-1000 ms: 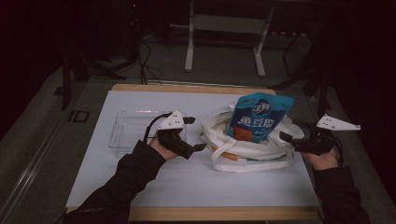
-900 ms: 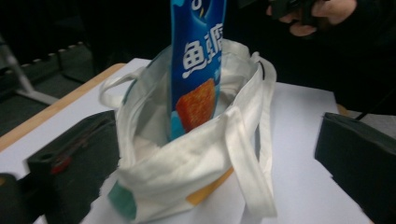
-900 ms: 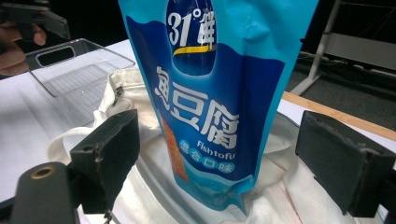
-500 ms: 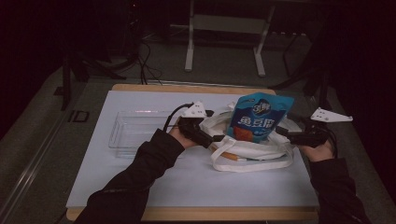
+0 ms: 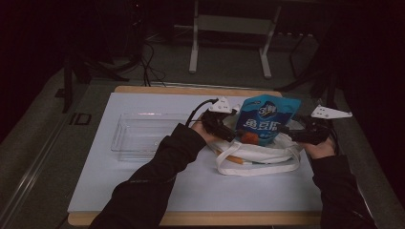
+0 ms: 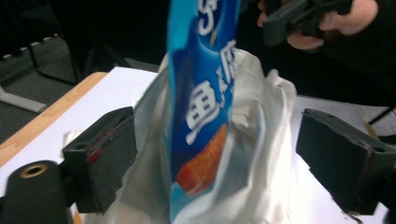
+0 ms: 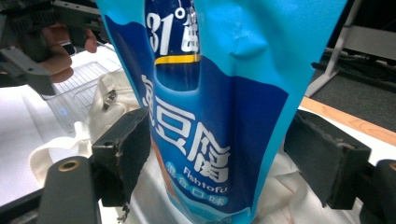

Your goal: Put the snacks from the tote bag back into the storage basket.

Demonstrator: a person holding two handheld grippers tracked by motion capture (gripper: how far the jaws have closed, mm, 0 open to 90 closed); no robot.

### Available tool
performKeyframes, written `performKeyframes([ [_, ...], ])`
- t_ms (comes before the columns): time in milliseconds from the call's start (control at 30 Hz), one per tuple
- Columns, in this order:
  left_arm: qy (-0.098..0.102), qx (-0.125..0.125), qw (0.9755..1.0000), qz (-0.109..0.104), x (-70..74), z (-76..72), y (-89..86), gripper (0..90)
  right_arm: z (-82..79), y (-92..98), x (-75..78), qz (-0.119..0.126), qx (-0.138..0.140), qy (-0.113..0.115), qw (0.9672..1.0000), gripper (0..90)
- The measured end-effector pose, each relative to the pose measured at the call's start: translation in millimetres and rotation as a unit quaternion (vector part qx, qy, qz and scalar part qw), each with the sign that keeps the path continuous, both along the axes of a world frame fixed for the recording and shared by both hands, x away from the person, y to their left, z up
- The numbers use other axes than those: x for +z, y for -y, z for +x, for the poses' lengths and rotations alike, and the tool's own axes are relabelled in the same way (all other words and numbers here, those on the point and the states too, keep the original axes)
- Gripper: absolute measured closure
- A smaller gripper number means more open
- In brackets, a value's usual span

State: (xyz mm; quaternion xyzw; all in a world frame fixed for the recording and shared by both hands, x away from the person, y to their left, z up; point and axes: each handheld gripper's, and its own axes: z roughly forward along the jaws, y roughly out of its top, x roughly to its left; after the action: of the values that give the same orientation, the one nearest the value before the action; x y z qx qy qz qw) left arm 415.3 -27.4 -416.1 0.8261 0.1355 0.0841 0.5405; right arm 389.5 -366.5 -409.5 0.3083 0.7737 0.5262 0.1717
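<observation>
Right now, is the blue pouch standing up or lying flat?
Standing up. The blue pouch rises upright out of the white bag, its top above the bag's rim in the high view, with its lower part down inside the cloth.

White bag point(image 5: 258, 155) hides the blue pouch's point(image 5: 267, 121) bottom

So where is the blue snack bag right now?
In the high view the blue snack bag stands upright in the white cloth bag, right of the clear tray, between the left gripper and right gripper.
</observation>
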Motion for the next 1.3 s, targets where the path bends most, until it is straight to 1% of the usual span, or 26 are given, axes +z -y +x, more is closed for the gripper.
performKeyframes([
  [67, -0.003, 0.0, 1.0, -0.002, 2.0, 3.1, 5.2, 15.1, 3.4, -1.0, -0.8, -0.001, 0.006, -0.005, 1.0, 25.1],
  [133, 0.002, 0.0, 1.0, -0.001, 3.9, 5.6, 10.1, 17.1, 6.2, -2.2, -1.5, -0.001, 0.012, -0.007, 0.9999, 28.0],
  [167, 0.004, -0.001, 1.0, -0.002, 4.8, 6.9, 12.1, 20.4, 7.4, -2.8, -1.7, -0.002, 0.013, -0.005, 0.9999, 28.4],
  [200, 0.003, 0.0, 1.0, -0.003, 5.4, 8.3, 13.8, 22.0, 8.6, -3.4, -1.9, 0.0, 0.016, -0.007, 0.9999, 30.9],
  [267, 0.002, 0.001, 1.0, -0.008, 6.1, 11.2, 16.6, 28.3, 11.2, -4.6, -2.0, 0.001, 0.02, -0.01, 0.9998, 32.4],
  [300, 0.001, 0.002, 1.0, -0.009, 6.1, 12.5, 18.2, 30.9, 12.8, -5.2, -2.1, 0.003, 0.023, -0.012, 0.9997, 34.2],
  [333, 0.001, 0.002, 1.0, -0.009, 6.1, 12.5, 18.2, 33.3, 12.8, -5.2, -2.1, 0.003, 0.023, -0.012, 0.9997, 34.2],
  [367, -0.002, 0.004, 1.0, -0.008, 5.7, 14.5, 20.9, 37.2, 16.7, -6.5, -2.8, 0.007, 0.029, -0.017, 0.9994, 36.7],
  [400, -0.005, 0.004, 1.0, -0.008, 5.3, 15.7, 22.3, 39.0, 18.0, -6.8, -3.2, 0.007, 0.03, -0.016, 0.9994, 37.9],
  [467, -0.006, 0.002, 1.0, -0.005, 4.2, 17.8, 26.1, 42.5, 19.5, -7.8, -3.6, 0.004, 0.035, -0.017, 0.9992, 40.8],
  [567, -0.003, 0.002, 1.0, -0.005, 3.6, 18.7, 28.6, 48.8, 20.2, -9.4, -4.0, -0.013, 0.042, -0.006, 0.999, 48.6],
  [600, -0.001, 0.003, 1.0, -0.003, 3.1, 19.3, 29.8, 48.9, 20.4, -9.7, -4.0, -0.013, 0.043, -0.004, 0.999, 50.4],
  [700, -0.003, 0.003, 1.0, 0.001, 0.0, 21.9, 32.7, 53.1, 20.9, -10.8, -3.6, -0.019, 0.045, -0.001, 0.9988, 54.6],
  [733, -0.003, 0.003, 1.0, 0.001, 0.0, 21.9, 32.7, 56.5, 20.9, -10.8, -3.6, -0.019, 0.045, -0.001, 0.9988, 54.6],
  [767, -0.003, 0.003, 1.0, 0.001, -1.6, 23.2, 33.9, 58.5, 21.9, -11.4, -3.2, -0.021, 0.046, -0.002, 0.9987, 57.1],
  [867, 0.001, 0.008, 1.0, 0.004, -2.9, 24.2, 35.6, 63.8, 23.3, -12.2, -2.9, -0.02, 0.047, -0.004, 0.9987, 59.6],
  [900, 0.001, 0.008, 1.0, 0.004, -2.9, 24.2, 35.6, 66.9, 23.3, -12.2, -2.9, -0.02, 0.047, -0.004, 0.9987, 59.6],
  [933, 0.001, 0.008, 1.0, 0.002, -3.3, 25.2, 36.3, 70.0, 24.0, -13.2, -3.5, -0.02, 0.049, -0.006, 0.9986, 61.8],
  [1033, -0.003, 0.007, 1.0, 0.002, -2.9, 26.9, 36.8, 71.9, 24.6, -14.7, -5.7, -0.023, 0.049, -0.009, 0.9985, 64.2],
  [1100, -0.003, 0.008, 1.0, 0.003, -2.7, 27.0, 37.2, 73.1, 25.3, -14.5, -6.4, -0.02, 0.048, -0.009, 0.9986, 64.9],
  [1167, -0.005, 0.008, 0.9999, 0.005, -2.2, 28.2, 38.1, 73.3, 26.3, -14.1, -7.1, -0.018, 0.046, -0.011, 0.9987, 67.9],
  [1300, -0.006, 0.011, 0.9999, 0.002, -2.8, 29.9, 40.2, 75.2, 28.2, -17.2, -8.3, -0.018, 0.048, -0.012, 0.9986, 70.6],
])
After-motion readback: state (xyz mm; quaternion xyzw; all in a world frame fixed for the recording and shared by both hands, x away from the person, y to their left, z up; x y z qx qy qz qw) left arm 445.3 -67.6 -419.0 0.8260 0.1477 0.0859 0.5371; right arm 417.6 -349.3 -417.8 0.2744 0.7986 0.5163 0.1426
